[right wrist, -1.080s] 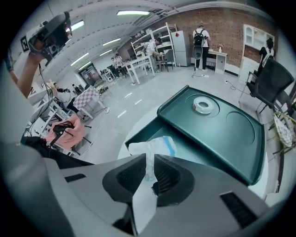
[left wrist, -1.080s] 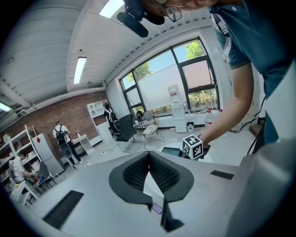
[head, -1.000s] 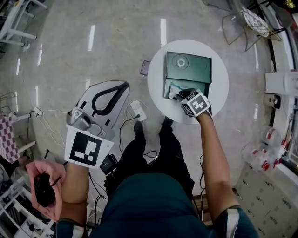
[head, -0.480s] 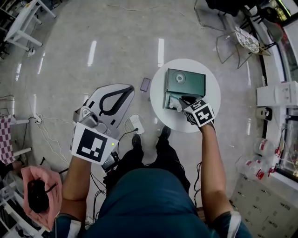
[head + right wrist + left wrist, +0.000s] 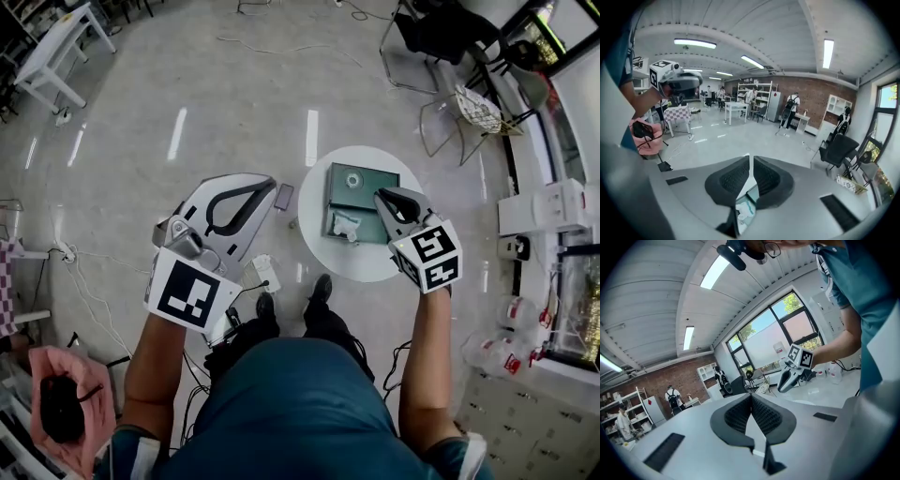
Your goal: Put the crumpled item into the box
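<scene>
A dark green box (image 5: pixel 367 187) lies open on a small round white table (image 5: pixel 323 246). The crumpled white item (image 5: pixel 345 225) rests inside its near part. My right gripper (image 5: pixel 381 196) hovers over the box's right side, above and to the right of the item, shut with nothing in it. In the right gripper view, below the closed jaws of the right gripper (image 5: pixel 750 162), the crumpled item (image 5: pixel 742 212) shows. My left gripper (image 5: pixel 252 187) is held over the floor left of the table, shut and empty; in its own view the pads (image 5: pixel 740 413) meet.
A phone (image 5: pixel 281 195) and a white adapter with cables (image 5: pixel 265 272) lie on the floor by the table. Wire chairs (image 5: pixel 469 108) stand behind it. A pink seat with a black object (image 5: pixel 58 405) is at lower left; cabinets (image 5: pixel 548 211) line the right.
My right gripper has drawn back up and to the right from the crumpled item, which stays in the box. The view has risen and the table looks smaller. The left gripper has hardly moved.
</scene>
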The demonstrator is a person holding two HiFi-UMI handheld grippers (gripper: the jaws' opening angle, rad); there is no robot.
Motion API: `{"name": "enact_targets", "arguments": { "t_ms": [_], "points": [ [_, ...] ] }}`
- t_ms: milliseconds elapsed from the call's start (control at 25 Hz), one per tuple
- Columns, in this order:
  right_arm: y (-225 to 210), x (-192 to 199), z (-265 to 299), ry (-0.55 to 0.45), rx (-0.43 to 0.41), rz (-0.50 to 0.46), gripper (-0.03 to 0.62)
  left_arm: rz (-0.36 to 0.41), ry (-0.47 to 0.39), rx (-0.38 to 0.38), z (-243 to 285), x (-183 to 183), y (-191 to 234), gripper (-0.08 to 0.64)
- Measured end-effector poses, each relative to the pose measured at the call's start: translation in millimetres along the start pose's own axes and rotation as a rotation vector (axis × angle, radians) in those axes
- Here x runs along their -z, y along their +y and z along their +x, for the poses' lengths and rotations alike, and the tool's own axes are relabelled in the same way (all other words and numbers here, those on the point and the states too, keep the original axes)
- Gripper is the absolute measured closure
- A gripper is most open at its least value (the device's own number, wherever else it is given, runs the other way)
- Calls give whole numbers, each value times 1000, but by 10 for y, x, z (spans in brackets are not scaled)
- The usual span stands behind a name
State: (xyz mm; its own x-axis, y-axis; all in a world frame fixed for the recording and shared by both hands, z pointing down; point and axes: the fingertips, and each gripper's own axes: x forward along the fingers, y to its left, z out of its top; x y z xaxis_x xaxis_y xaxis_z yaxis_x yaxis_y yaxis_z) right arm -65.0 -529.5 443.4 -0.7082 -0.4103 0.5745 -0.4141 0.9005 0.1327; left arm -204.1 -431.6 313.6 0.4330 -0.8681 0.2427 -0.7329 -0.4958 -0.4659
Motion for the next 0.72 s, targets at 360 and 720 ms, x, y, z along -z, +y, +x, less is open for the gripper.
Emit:
{"name": "enact_targets", "arguments": {
  "t_ms": [360, 720],
  "points": [
    [546, -1325, -1153, -359, 101, -165, 554, 18, -73, -25, -446, -329, 24, 541],
    [894, -1616, -1722, -402, 139, -195, 555, 31, -113, -25, -698, -537, -129, 541]
  ]
}}
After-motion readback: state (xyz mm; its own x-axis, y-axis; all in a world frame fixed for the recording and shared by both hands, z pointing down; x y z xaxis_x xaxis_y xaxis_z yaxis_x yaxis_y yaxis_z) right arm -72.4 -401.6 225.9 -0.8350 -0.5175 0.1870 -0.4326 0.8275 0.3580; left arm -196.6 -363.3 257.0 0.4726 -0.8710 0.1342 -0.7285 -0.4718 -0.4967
